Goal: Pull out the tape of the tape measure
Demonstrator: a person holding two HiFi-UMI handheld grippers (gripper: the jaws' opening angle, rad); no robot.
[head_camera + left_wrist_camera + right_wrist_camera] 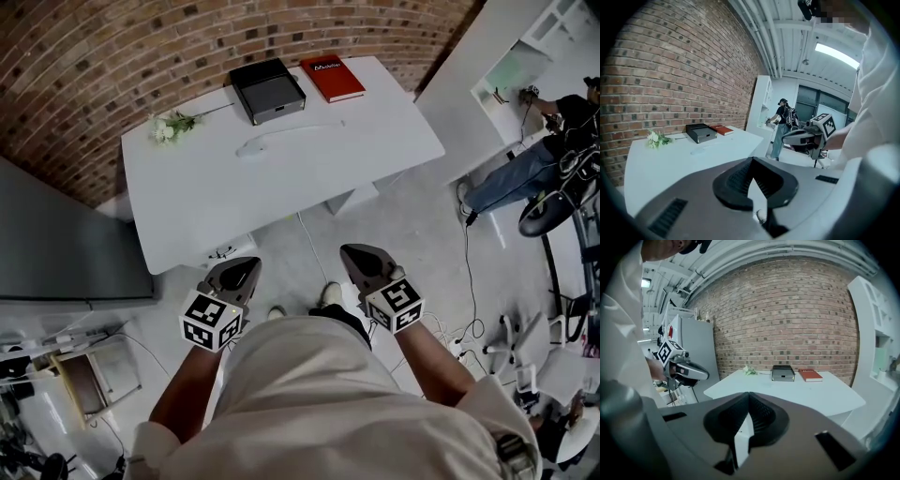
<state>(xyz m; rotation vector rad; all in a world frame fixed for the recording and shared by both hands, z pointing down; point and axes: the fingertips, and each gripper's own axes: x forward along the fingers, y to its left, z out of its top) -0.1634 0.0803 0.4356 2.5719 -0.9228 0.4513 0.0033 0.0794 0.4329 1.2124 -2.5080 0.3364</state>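
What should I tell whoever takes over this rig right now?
Left gripper: shut, empty.
Right gripper: shut, empty.
Both are held short of the white rectangular table.
On the table: a pale flat oval object, possibly the tape measure, too small to tell. Beyond it are a black rectangular box, a red hardcover book and a white flower sprig.
Done: nothing yet.
Left: reach the tape measure, grip it, pull out the tape.

Left claw (246, 266) closed, empty, right claw (352, 250) closed, empty, side by side, angled slightly downward
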